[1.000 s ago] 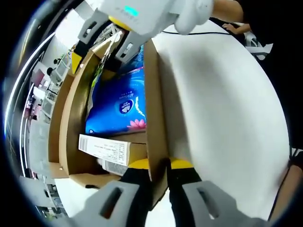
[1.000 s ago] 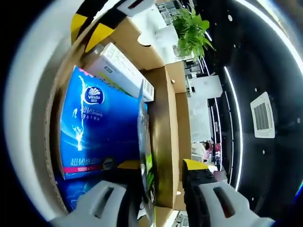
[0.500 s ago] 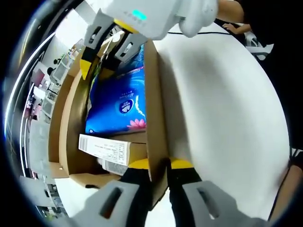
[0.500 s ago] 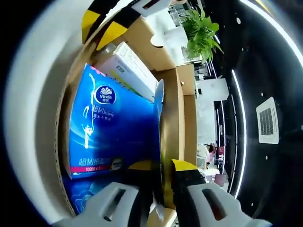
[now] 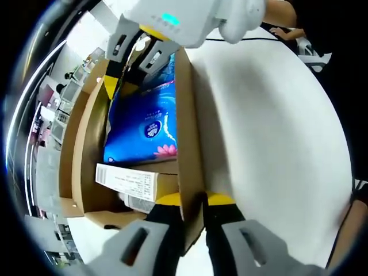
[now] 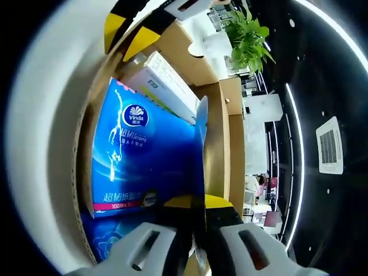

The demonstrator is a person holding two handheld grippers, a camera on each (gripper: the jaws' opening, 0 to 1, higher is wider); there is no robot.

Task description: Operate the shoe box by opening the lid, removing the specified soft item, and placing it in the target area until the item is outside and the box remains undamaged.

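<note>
An open cardboard shoe box (image 5: 187, 115) lies on a white table. Inside are a blue Vinda tissue pack (image 5: 144, 123) and a white carton (image 5: 129, 183). My left gripper (image 5: 193, 201) is shut on the box's side wall. In the right gripper view, my right gripper (image 6: 198, 202) is shut on a thin flat packet (image 6: 200, 149) that stands on edge between the tissue pack (image 6: 138, 155) and the box wall (image 6: 221, 144). The right gripper (image 5: 121, 83) also reaches into the box's far end in the left gripper view. The left gripper (image 6: 127, 31) shows beyond the white carton (image 6: 164, 83).
The white table (image 5: 270, 132) spreads wide beside the box. A person's hand (image 5: 284, 31) rests at its far edge. A potted plant (image 6: 247, 37) and office furniture stand in the background.
My right gripper's jaws, open around the thin packet a second ago, have closed on its edge. The left gripper and the box have stayed put.
</note>
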